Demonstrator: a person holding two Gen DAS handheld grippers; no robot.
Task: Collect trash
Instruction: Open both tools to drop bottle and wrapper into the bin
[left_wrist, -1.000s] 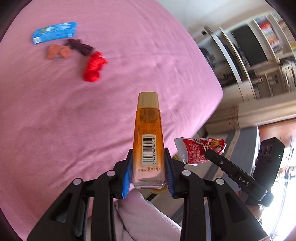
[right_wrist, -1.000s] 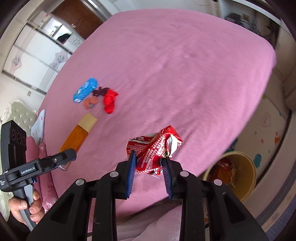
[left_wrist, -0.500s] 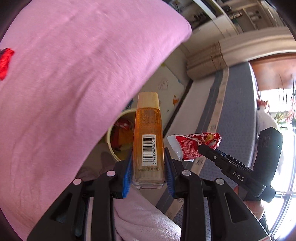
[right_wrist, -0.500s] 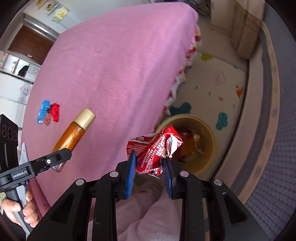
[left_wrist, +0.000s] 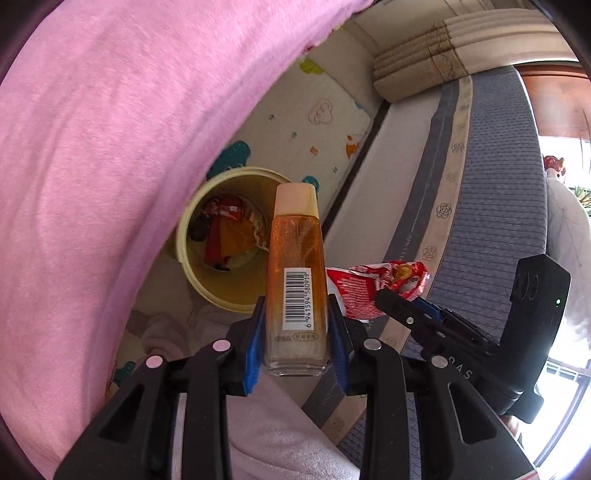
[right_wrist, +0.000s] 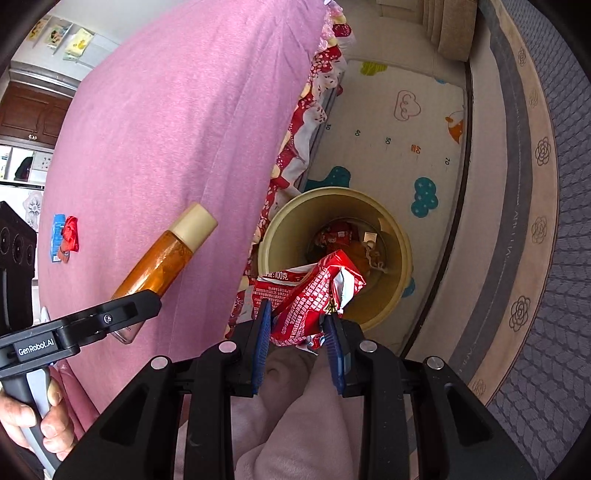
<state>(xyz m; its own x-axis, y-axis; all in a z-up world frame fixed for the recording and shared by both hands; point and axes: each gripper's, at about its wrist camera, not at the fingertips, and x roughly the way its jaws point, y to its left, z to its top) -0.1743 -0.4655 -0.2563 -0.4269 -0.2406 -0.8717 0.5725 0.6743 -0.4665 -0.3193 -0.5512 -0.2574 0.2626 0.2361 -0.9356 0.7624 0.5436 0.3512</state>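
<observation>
My left gripper (left_wrist: 296, 325) is shut on an amber bottle (left_wrist: 295, 266) with a cream cap and a barcode label, held above the near right rim of a yellow bin (left_wrist: 192, 266). The same bottle (right_wrist: 162, 262) shows at the left of the right wrist view, over the bed's edge. My right gripper (right_wrist: 297, 317) is shut on a crumpled red snack wrapper (right_wrist: 310, 291), which hangs over the near rim of the bin (right_wrist: 400, 251). That wrapper (left_wrist: 373, 284) also appears just right of the bottle. The bin holds several red and orange scraps.
A pink bed cover (right_wrist: 166, 129) fills the left of both views. On it, far off, lie a blue packet (right_wrist: 56, 236) and a red scrap (right_wrist: 71, 232). A patterned play mat (right_wrist: 388, 122) and a grey rug (left_wrist: 495, 192) cover the floor around the bin.
Both grippers swung off the bed and sank toward the floor, still holding bottle and wrapper. The bin has come into view and grown larger beneath them.
</observation>
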